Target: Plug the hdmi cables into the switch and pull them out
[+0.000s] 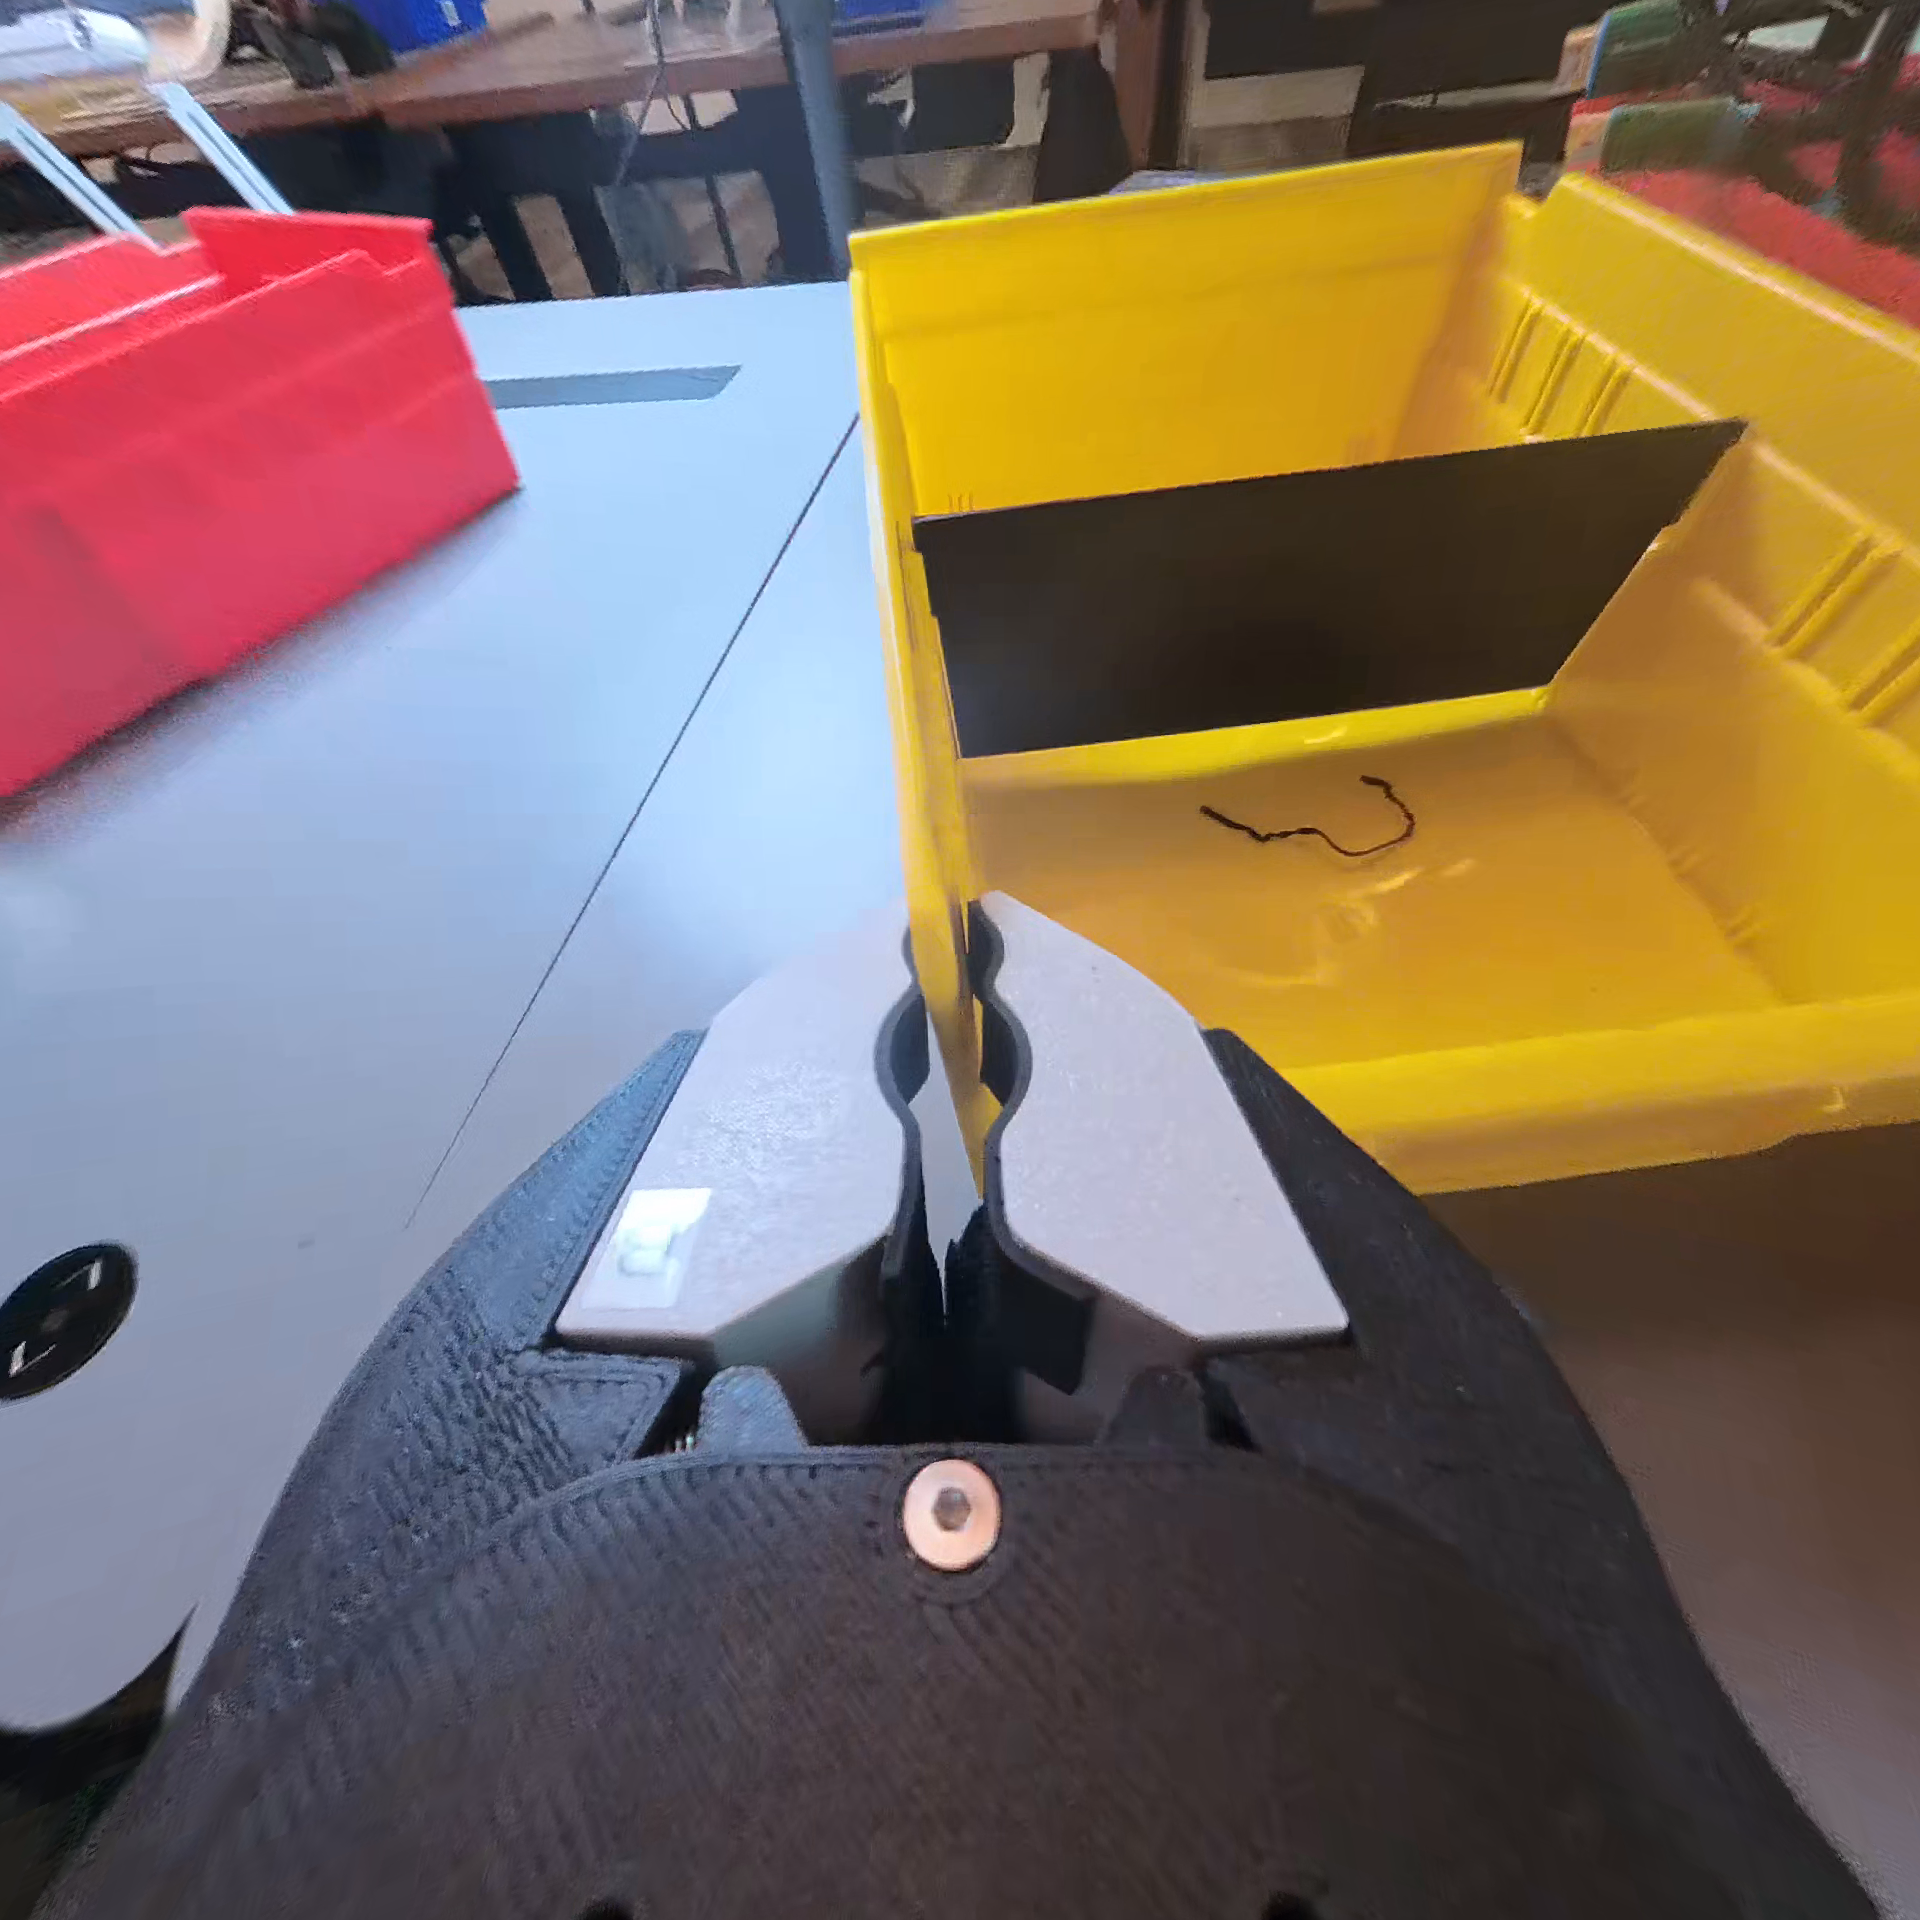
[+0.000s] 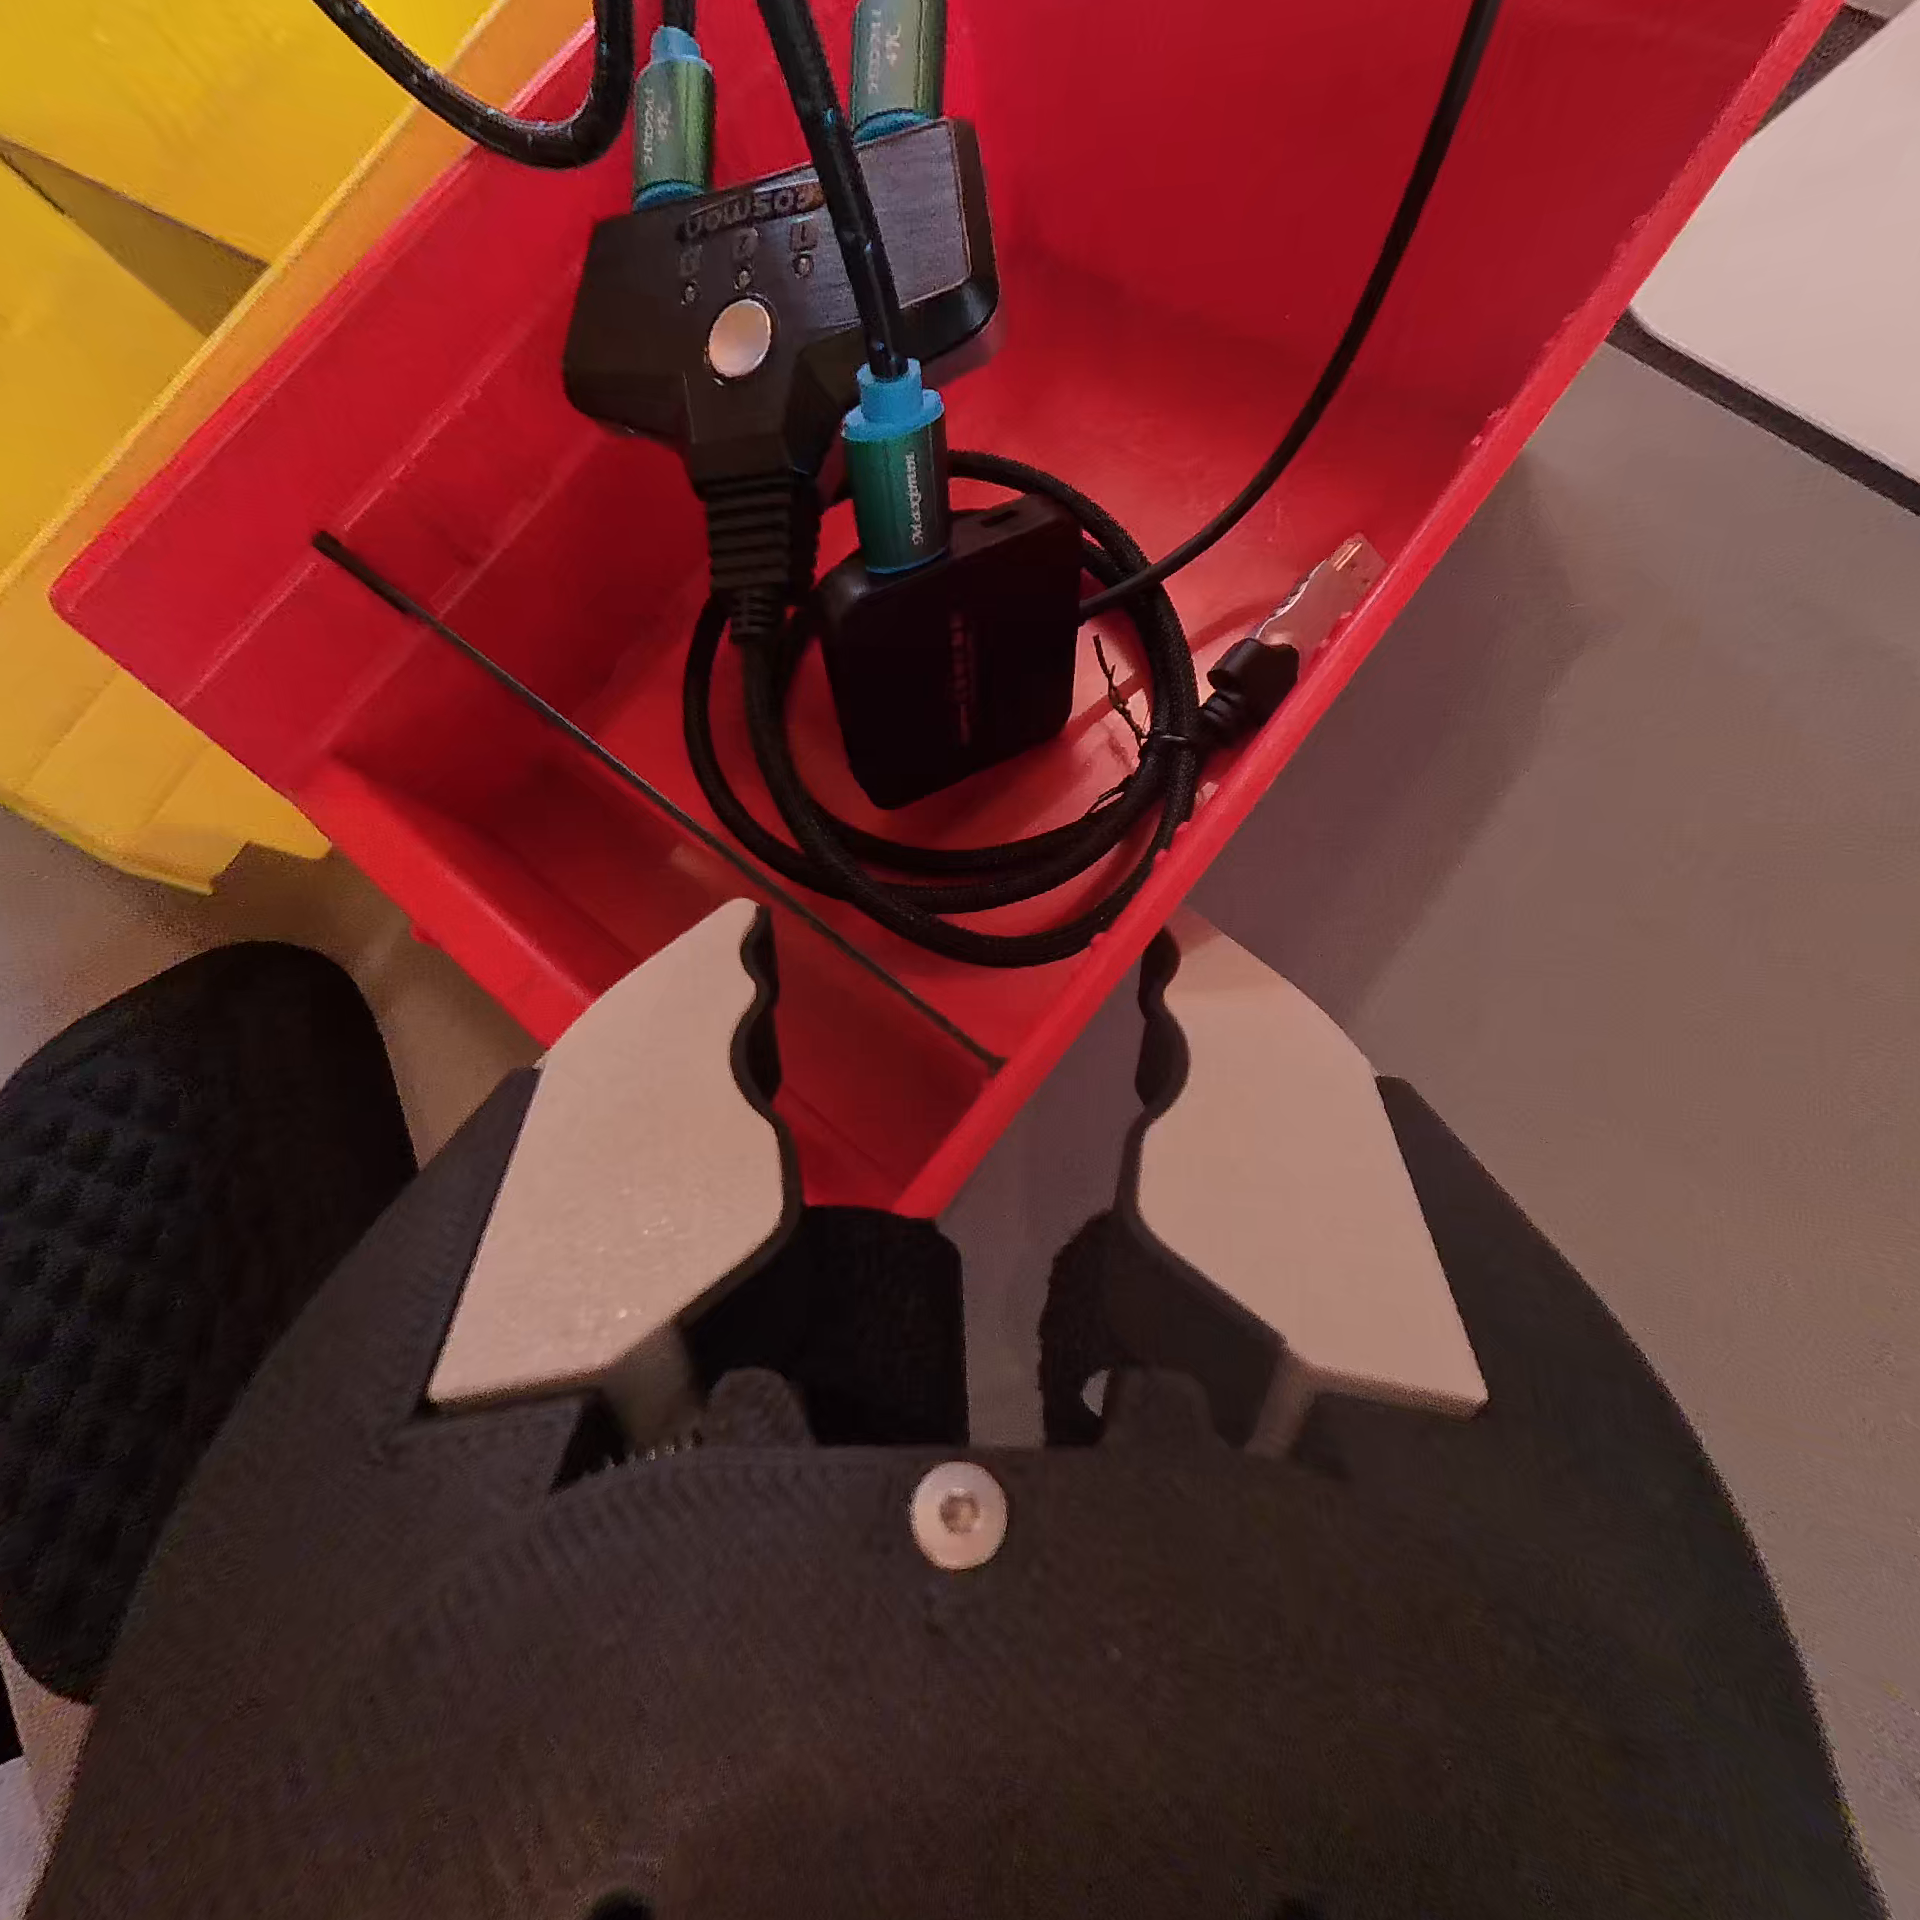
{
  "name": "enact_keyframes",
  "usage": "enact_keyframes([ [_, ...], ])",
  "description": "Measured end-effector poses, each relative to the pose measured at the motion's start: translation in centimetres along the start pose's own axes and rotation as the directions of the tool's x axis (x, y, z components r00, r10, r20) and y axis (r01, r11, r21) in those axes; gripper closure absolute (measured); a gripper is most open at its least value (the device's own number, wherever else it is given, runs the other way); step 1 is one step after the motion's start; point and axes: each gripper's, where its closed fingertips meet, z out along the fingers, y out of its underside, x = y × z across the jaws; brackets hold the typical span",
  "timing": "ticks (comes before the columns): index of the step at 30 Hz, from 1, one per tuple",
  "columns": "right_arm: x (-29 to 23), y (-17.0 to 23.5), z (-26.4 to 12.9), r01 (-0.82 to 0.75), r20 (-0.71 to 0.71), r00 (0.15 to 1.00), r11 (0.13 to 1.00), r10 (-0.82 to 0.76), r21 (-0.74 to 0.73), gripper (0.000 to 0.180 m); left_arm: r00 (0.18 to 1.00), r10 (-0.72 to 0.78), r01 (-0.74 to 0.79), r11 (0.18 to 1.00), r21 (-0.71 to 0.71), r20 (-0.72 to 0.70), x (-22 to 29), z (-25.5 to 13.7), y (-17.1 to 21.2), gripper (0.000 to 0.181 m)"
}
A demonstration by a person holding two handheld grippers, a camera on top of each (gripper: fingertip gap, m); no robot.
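Note:
In the right wrist view a black HDMI switch [image 2: 717,270] with a silver button lies in a red bin [image 2: 1299,260]. Two green HDMI plugs [image 2: 670,125] [image 2: 896,62] sit in its far side. A third green plug [image 2: 896,488] sits in a small black box [image 2: 956,665] amid a coiled black braided cable [image 2: 1039,940]. My right gripper [image 2: 956,935] is open and empty above the bin's near corner. In the left wrist view my left gripper [image 1: 951,925] is shut on the left wall of a yellow bin [image 1: 1558,1101].
The yellow bin holds a black divider [image 1: 1299,592] and a loose black thread [image 1: 1320,826]. The red bin [image 1: 208,436] stands left of it on the grey table [image 1: 416,831]. A USB plug [image 2: 1320,597] leans on the red bin's right wall. A black textured object [image 2: 156,1247] is at lower left.

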Motion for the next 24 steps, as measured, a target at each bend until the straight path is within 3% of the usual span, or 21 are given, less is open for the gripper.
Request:
enact_keyframes([
  [7, -1.8, -1.1, 1.7, 0.057, 0.032, 0.998, 0.998, -0.056, -0.022, 0.109, 1.000, -0.021, 0.022, 1.000, -0.018, 0.023, -2.1, -6.0, 2.7, 0.177],
  [14, -4.9, -2.1, 3.6, 0.232, 0.079, 0.970, 0.972, -0.230, -0.021, 0.110, 0.998, -0.016, 0.018, 0.999, -0.031, 0.061, -2.4, -10.3, 4.7, 0.176],
  [17, -5.6, -3.9, 1.4, 0.257, -0.063, 0.966, 0.954, -0.250, 0.156, 0.103, 0.998, 0.023, -0.023, 1.000, -0.006, 0.054, -2.0, -11.2, 4.3, 0.156],
  [20, -9.1, -5.0, -2.4, 0.388, -0.245, 0.918, 0.835, -0.312, 0.390, 0.108, 0.997, 0.023, -0.025, 0.999, 0.032, 0.073, -2.1, -10.5, 4.5, 0.134],
  [22, -14.6, -4.0, -3.0, 0.450, -0.202, 0.893, 0.761, -0.403, 0.468, 0.111, 0.995, 0.035, -0.037, 0.999, 0.022, 0.091, -2.2, -9.7, 5.3, 0.133],
  [24, -20.3, -1.7, -1.6, 0.452, -0.053, 0.871, 0.757, -0.488, 0.472, 0.109, 0.996, 0.051, -0.054, 0.998, 0.043, 0.071, -1.5, -9.4, 5.4, 0.146],
])
